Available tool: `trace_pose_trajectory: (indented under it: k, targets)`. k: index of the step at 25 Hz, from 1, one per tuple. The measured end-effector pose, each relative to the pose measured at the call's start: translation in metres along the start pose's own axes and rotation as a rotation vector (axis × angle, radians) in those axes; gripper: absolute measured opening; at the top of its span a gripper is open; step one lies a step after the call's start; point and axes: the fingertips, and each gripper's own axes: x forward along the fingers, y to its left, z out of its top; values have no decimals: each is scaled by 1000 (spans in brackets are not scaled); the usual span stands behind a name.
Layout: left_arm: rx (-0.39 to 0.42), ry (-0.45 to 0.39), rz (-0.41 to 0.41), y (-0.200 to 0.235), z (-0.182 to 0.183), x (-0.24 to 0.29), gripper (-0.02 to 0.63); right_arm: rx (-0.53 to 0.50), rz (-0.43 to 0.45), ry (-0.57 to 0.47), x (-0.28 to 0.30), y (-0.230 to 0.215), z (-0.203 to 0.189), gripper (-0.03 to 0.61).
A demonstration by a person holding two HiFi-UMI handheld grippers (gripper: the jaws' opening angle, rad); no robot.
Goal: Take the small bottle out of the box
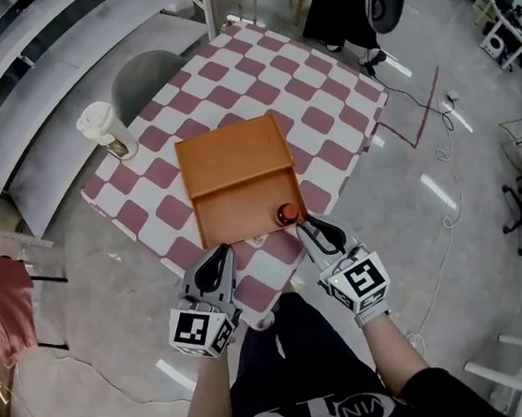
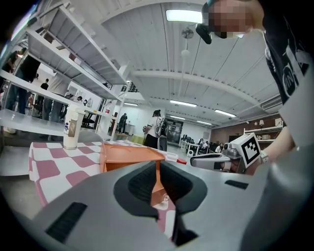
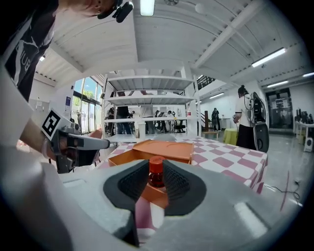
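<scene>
Grey hall floor surrounds a red-and-white checked worktop (image 1: 323,101), and shelving runs along the far left. At the left edge of the worktop a paper cup (image 1: 105,129) stands well apart from everything else. Nearer the person, the left hand-held gripper (image 1: 217,253) is held at the near edge of the worktop, just short of the box. Its jaws are brought together and nothing is held between them.

In the middle lies the orange box (image 1: 234,164). Its far part is covered by the lid and its near part is left open. The small bottle (image 1: 287,214), red-capped, stands upright in the near right corner of that open part, so the task is judged as barely begun: the bottle has yet to be gripped and lifted out.

At the right, the right hand-held gripper (image 1: 307,226) is set narrowly apart, with the bottle lined up between its tips. No firm clamp can be made out.

Room above the bottle is free. The box walls stand close beside it on two sides, so a straight lift is judged safest.
</scene>
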Motion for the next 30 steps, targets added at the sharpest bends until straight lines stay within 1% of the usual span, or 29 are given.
trace_pose_trajectory:
  k: [3,6,9,14,19,24,30]
  targets:
    - [1,16,3,-2,-1,9,28,-7,33,23,7,-2,-5,85]
    - [19,40,24,0,-5,14,28,10,51,51,13,-2,-13,114]
    - [36,51,34,1,-8,19,28,8,52,61,19,-4,-15,144]
    - [33,62,31,4,-9,25,28,35,57,64,27,-5,-15,166]
    - [29,52,37,6,-6,28,28,46,58,71,35,-8,-18,172]
    - [25,49,45,8,-6,28,28,30,64,69,39,-7,-15,172]
    - [15,56,68,11,-13,23,28,-55,82,101,47,-3,-17,172]
